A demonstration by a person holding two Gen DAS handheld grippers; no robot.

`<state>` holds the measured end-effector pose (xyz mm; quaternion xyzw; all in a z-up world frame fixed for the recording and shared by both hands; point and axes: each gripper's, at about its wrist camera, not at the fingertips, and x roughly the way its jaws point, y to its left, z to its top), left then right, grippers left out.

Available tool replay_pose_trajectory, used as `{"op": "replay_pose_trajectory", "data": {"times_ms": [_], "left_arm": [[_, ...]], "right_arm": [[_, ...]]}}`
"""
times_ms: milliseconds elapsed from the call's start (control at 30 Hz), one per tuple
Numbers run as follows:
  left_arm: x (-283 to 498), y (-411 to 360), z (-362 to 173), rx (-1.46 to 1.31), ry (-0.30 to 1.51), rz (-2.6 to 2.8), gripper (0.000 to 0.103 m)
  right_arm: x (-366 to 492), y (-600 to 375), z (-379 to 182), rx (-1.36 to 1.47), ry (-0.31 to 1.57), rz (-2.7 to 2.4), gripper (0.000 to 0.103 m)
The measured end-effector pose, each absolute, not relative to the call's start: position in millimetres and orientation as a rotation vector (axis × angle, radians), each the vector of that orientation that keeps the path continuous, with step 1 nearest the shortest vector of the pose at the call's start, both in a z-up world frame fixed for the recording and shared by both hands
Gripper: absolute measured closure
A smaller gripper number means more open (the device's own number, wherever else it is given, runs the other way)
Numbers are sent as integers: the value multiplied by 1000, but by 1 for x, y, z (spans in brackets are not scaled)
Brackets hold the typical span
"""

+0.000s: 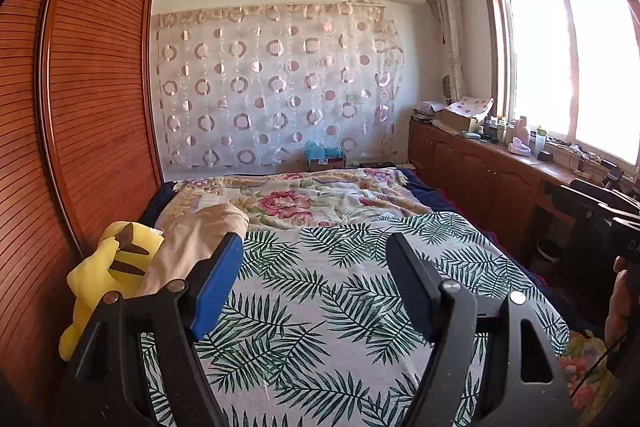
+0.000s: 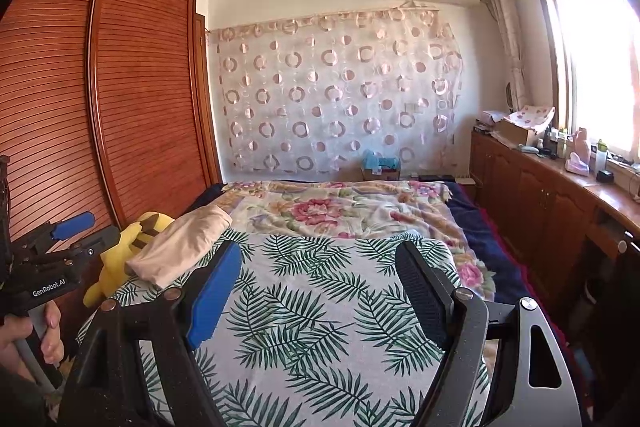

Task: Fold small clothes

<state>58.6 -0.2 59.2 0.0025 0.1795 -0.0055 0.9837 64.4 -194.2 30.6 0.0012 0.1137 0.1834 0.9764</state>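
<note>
Left gripper and right gripper both hang above the palm-leaf-print sheet on the bed, jaws spread wide, nothing between the pads. Folded beige fabric garment lies at the sheet's far-left edge, touching the yellow plush toy beside the slatted wooden wardrobe. Neither gripper touches it.

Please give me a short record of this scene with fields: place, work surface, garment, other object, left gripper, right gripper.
place: bedroom, bed beside a wooden wardrobe
work surface: palm-leaf sheet spread on the bed
garment: beige folded cloth at the sheet's left edge
other object: yellow plush toy beside the cloth
left gripper: open, empty, above the sheet
right gripper: open, empty, above the sheet
</note>
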Motion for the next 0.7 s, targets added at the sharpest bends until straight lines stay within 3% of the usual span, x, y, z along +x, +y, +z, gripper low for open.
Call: {"op": "replay_pose_trajectory", "data": {"times_ms": [700], "left_arm": [[59,1,59,6,359,-11,28]], "right_arm": [[63,-194,30,3,226,369,22]]}}
